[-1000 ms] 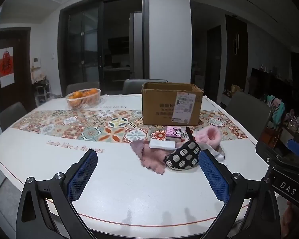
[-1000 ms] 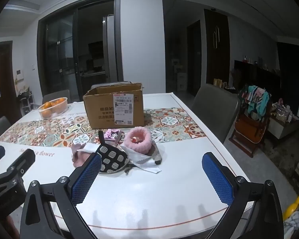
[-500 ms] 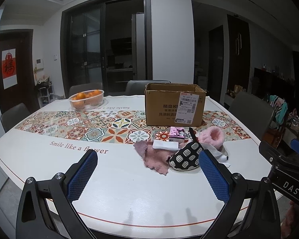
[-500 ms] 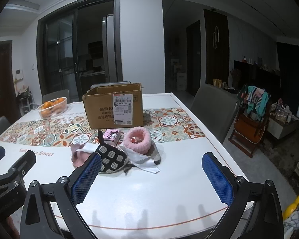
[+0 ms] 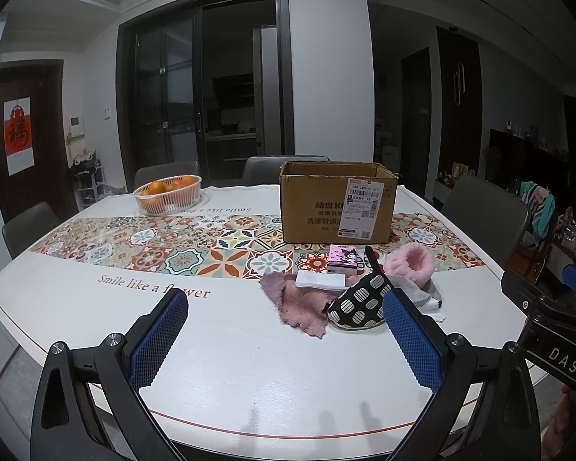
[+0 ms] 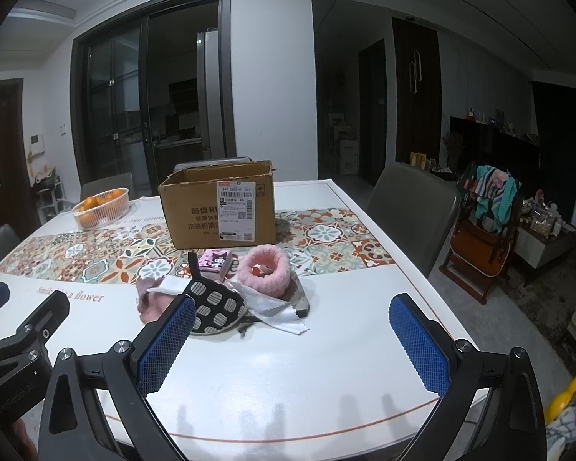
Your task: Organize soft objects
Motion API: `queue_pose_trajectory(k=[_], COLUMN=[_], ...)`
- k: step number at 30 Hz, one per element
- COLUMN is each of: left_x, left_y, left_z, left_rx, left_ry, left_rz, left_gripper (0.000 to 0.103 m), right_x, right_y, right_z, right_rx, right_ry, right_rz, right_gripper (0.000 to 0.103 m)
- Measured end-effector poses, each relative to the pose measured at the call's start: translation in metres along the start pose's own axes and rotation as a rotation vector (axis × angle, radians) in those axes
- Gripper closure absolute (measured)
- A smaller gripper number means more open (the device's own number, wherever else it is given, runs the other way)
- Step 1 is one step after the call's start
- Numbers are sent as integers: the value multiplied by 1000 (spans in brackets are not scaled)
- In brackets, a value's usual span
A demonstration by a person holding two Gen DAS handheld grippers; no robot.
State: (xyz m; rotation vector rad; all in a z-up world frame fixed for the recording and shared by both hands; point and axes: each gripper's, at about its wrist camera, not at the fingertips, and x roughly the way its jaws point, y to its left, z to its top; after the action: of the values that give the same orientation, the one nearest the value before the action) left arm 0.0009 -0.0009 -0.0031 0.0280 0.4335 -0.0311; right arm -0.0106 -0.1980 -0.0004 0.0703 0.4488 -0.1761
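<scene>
A heap of soft items lies on the white table in front of an open cardboard box (image 5: 338,201) (image 6: 219,205). The heap holds a pink rag (image 5: 295,301) (image 6: 151,301), a black pouch with white dots (image 5: 359,303) (image 6: 215,303), a fluffy pink band (image 5: 409,265) (image 6: 264,266), a white folded cloth (image 5: 320,280) (image 6: 274,307) and a small pink tissue pack (image 5: 343,259) (image 6: 215,260). My left gripper (image 5: 284,340) is open, short of the heap and left of it. My right gripper (image 6: 292,345) is open with nothing between its fingers, the pouch just past its left finger.
A white basket of oranges (image 5: 168,194) (image 6: 100,207) stands at the far left on the patterned runner (image 5: 196,246). Grey chairs (image 6: 411,211) ring the table. The table's red-lined front edge (image 6: 288,438) is close below the fingers. A high chair with clothes (image 6: 487,223) stands right.
Both cameras rose and drew slightly back, so the box and heap sit a little lower and farther. Both grippers stayed open; nothing on the table moved.
</scene>
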Motion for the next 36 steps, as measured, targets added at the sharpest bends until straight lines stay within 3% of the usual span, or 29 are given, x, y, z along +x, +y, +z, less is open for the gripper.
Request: queue_pose_trajectory(k=[36], left_x=[0], left_y=[-1], left_z=[0], left_rx=[2], left_ry=[-2], left_rz=[-4], left_gripper=[0], right_x=[3], right_y=[1], right_z=[0], right_rx=[-1], right_ry=[2], right_rz=[-1], right_gripper=[0])
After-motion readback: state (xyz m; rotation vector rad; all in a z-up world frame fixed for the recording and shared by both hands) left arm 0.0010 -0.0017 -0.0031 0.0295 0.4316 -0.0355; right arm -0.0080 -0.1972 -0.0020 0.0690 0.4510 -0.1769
